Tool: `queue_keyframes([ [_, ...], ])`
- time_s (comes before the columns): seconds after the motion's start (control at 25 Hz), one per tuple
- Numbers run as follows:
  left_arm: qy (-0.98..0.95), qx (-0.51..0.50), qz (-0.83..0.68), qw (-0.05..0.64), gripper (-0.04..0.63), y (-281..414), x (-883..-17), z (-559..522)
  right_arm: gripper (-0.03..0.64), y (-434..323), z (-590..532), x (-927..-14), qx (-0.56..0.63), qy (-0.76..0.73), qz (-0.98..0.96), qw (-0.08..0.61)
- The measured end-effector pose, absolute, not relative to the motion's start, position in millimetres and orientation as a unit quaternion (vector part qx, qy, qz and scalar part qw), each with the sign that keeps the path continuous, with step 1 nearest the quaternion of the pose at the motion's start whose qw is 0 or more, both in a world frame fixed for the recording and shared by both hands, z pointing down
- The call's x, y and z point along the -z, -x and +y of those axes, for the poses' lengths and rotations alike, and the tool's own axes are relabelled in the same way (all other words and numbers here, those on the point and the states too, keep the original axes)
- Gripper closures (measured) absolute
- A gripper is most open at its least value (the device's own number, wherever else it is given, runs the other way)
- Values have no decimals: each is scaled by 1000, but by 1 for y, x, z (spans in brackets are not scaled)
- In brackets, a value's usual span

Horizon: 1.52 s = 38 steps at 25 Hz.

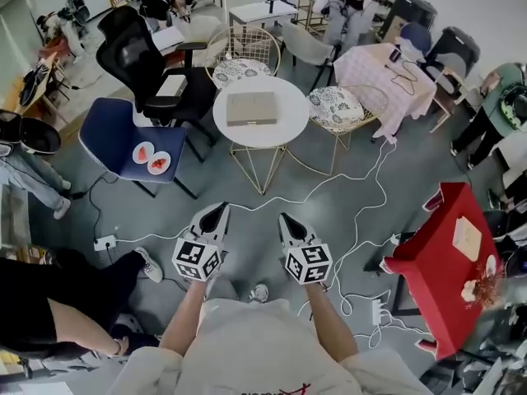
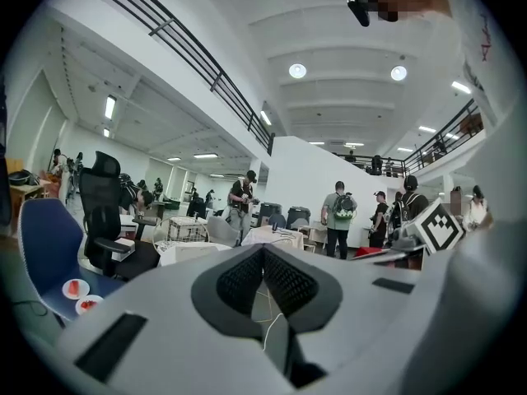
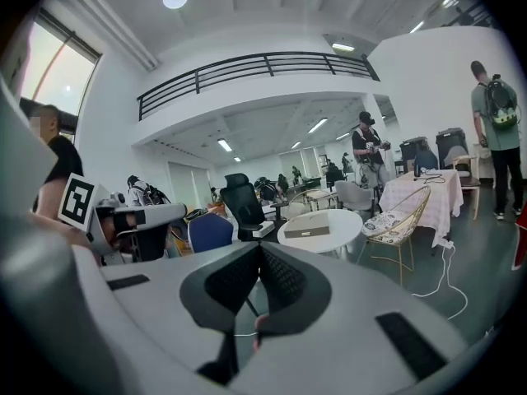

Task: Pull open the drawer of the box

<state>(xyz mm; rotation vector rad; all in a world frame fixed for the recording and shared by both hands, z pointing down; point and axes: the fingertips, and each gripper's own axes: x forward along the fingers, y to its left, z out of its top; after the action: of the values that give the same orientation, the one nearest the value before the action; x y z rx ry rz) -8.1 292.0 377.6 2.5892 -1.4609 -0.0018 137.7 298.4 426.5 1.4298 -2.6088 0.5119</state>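
stage: not started | left hand-held gripper (image 1: 221, 208): clenched, empty | right hand-held gripper (image 1: 284, 217): clenched, empty | box (image 1: 252, 108): on round desk (image 1: 284, 130), well ahead of both, drawer seemingly closed | remaining: approach, grip drawer, pull

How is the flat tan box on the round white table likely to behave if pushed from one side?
The box looks flat and cardboard-like, so it is probably light; it may slide on the smooth table rather than resist. Low and wide, it seems unlikely to tip.
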Motion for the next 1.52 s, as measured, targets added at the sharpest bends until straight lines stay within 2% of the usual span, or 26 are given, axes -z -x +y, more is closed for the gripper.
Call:
queue_keyframes([
  [0.64,-852,6,-517,78,583,45,-389,214,601,-124,222,-440,-161,-457,-872,74],
  [1.52,-874,-2,-474,107,583,123,-399,-74,601,-21,-49,-444,-182,-477,-853,107],
])
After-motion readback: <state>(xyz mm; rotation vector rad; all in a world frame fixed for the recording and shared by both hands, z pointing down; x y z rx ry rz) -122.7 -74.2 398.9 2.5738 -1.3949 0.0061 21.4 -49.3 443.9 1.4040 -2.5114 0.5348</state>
